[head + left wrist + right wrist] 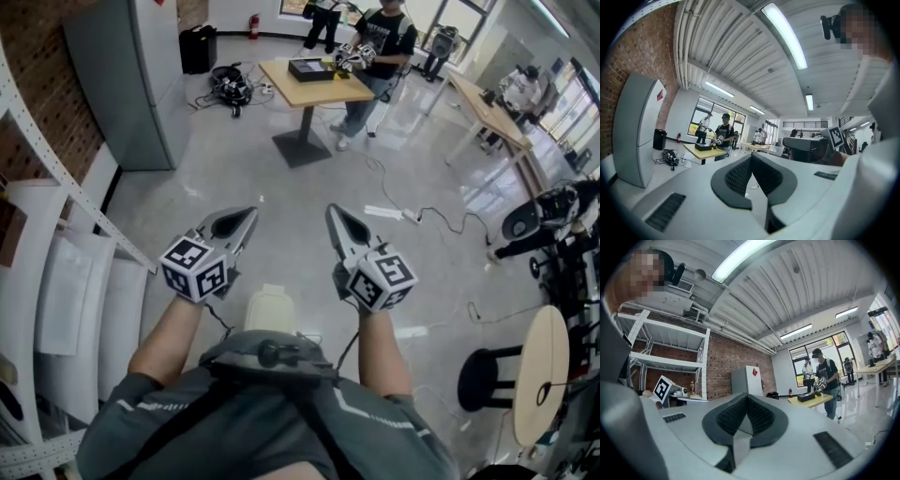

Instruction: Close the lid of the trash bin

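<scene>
Both grippers are held up at chest height and point forward over the grey floor. My left gripper (249, 216) has its jaws closed tip to tip with nothing between them, as the left gripper view (751, 157) also shows. My right gripper (333, 212) is likewise shut and empty, seen again in the right gripper view (746, 397). A pale cream box-like thing (270, 307) sits low between my forearms, partly hidden by my chest rig; I cannot tell whether it is the bin. Neither gripper touches it.
White metal shelving (56, 272) runs along the brick wall at left, and a grey cabinet (131, 75) stands beyond it. Ahead, a person works at a wooden table (314, 84). Cables (422, 220) trail across the floor. At right are a black stool (487, 375) and a round table (544, 370).
</scene>
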`<state>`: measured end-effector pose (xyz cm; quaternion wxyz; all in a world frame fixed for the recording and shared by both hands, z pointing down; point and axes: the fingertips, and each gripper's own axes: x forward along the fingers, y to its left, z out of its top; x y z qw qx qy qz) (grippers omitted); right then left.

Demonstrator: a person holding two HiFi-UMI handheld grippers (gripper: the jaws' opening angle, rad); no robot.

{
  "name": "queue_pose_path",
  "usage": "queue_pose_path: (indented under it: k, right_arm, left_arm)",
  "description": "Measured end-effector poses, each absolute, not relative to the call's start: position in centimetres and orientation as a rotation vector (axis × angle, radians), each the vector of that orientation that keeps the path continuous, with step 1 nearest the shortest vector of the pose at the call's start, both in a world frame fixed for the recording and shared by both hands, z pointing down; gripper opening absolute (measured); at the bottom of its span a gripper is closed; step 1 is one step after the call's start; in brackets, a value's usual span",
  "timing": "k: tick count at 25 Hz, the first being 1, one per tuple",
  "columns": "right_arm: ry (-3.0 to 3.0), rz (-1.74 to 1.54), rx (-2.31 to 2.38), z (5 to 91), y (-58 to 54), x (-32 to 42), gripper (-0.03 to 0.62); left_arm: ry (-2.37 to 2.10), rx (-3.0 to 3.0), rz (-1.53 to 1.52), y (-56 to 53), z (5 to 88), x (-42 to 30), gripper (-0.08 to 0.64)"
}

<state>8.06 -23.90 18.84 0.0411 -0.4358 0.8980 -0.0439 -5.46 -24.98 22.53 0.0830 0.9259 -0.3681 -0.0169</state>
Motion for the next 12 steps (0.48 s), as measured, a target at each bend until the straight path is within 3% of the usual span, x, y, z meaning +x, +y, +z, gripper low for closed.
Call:
queue_pose_path:
  k: [12]
  right_arm:
    - [2.716, -0.077, -1.388, 18.1, -23.1, 8.7, 0.008]
  left_arm:
    - [-1.096, 2.768, -0.056, -24.2, 22.4, -4.9, 0.003]
